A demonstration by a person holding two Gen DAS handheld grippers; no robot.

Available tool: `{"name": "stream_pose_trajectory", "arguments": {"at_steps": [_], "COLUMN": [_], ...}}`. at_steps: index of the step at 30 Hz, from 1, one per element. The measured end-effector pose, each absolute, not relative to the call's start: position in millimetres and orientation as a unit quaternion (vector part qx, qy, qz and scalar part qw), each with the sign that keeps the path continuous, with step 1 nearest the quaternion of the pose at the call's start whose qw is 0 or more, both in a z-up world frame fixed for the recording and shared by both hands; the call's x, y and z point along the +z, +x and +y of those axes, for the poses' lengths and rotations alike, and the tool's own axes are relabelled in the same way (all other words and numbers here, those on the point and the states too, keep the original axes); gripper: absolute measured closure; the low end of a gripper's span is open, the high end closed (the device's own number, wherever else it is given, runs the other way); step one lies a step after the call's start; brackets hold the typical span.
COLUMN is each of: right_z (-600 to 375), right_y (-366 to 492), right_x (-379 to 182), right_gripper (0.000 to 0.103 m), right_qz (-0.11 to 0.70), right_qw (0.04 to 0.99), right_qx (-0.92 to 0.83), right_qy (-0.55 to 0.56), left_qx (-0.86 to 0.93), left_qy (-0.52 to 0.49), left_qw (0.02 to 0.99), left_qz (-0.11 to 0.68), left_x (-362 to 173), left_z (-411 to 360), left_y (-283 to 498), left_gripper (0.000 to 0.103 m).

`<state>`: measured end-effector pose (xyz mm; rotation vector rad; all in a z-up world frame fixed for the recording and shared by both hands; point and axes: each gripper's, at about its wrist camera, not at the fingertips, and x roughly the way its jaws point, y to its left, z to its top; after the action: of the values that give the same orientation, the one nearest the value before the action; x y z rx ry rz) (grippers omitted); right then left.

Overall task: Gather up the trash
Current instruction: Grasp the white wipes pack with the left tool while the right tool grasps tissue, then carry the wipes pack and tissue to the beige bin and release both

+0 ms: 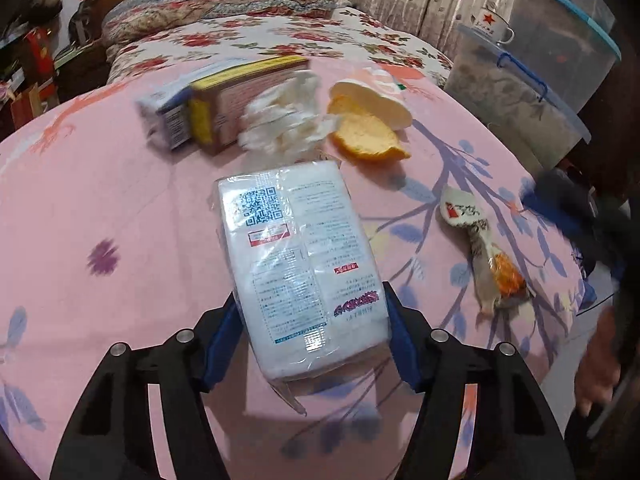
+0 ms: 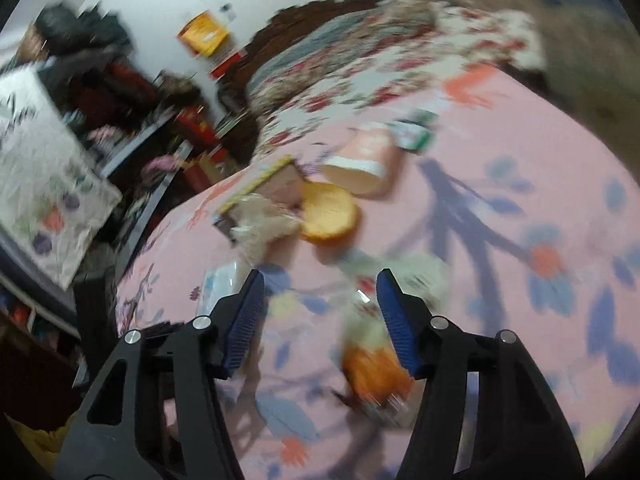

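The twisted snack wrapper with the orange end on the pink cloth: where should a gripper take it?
Grip the narrow twisted waist of the crumpled white-and-orange snack wrapper, coming from above with fingers across its length; it lies flat, and both ends flare wider. The right gripper hangs open above it.

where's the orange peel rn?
Left wrist view: the orange peel lies on the pink sheet, upper middle, right of the crumpled tissue, in front of the cup.

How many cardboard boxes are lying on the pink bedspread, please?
2, side by side at the far edge of the spread: a white-and-blue box on the left, and a yellow-edged box touching it, beside the crumpled tissue. Others may be hidden.
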<state>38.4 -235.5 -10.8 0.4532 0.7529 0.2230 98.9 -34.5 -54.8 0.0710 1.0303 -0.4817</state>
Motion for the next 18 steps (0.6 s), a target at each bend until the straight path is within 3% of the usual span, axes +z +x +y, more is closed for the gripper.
{"name": "stream_pose_trajectory", "arguments": {"at_steps": [10,11,12,15,18], "right_z": [-136,-132,-128,-125,-133], "right_y": [171,179,189,186,161], "right_x": [-28,-32,-38,-41,-32], "right_gripper": [0.038,0.04,0.057,0.067,0.069], "right_qz": [0.456,0.462,0.472,0.471,0.458], "right_qw": [0.869,0.867,0.862,0.861,0.859], "right_qx": [0.159,0.156,0.156,0.171,0.2], "right_qy": [0.107,0.104,0.099,0.087,0.112], "left_qx": [-0.19,-0.189,-0.188,-0.188,-0.194], "left_qy": [-0.006,-0.009,-0.012,-0.016,-0.019], "left_qw": [0.851,0.851,0.852,0.854,0.855], "left_qz": [0.489,0.489,0.489,0.484,0.48], "left_x": [-51,-50,-49,-47,-42], "left_z": [31,35,38,42,41], "left_y": [90,89,89,87,86], "left_gripper": [0.041,0.041,0.041,0.041,0.041]}}
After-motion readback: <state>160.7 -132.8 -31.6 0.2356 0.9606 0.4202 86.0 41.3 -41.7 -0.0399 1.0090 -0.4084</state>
